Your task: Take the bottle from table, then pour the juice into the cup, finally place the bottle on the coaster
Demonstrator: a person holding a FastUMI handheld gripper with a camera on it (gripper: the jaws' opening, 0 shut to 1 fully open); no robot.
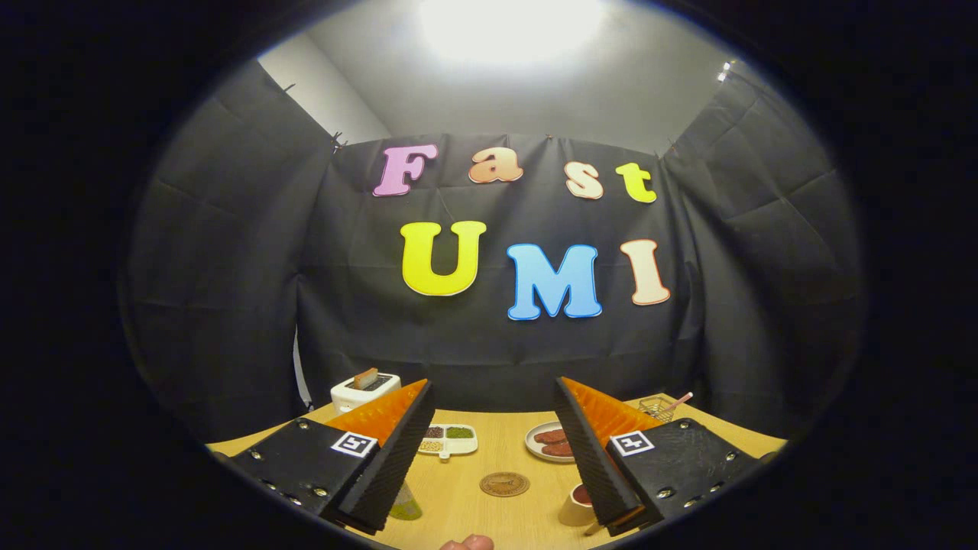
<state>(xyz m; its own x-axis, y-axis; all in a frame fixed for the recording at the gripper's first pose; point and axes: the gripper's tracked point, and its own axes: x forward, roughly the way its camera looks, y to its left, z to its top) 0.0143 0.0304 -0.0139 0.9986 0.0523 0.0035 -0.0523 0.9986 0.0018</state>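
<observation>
A pale wooden desk (504, 447) stands in a booth walled with black cloth, under a grey ceiling with one bright lamp glaring overhead. The tool (495, 428) hangs above the desk with its fingers spread wide and nothing between them; below the left finger shows part of a greenish plastic bottle (405, 508), a round brown cork coaster (504, 483) with an unreadable printed emblem lies between the fingers, and a small beige cup (574, 506) stands by the right finger. Beyond them sit a white toaster holding a slice of bread (365, 389), a white divided dish of seeds and greens (448, 439), a white plate of reddish-brown patties (550, 441) and a small wire basket (659, 407), while fingertips of a hand (467, 543) show at the near edge.
</observation>
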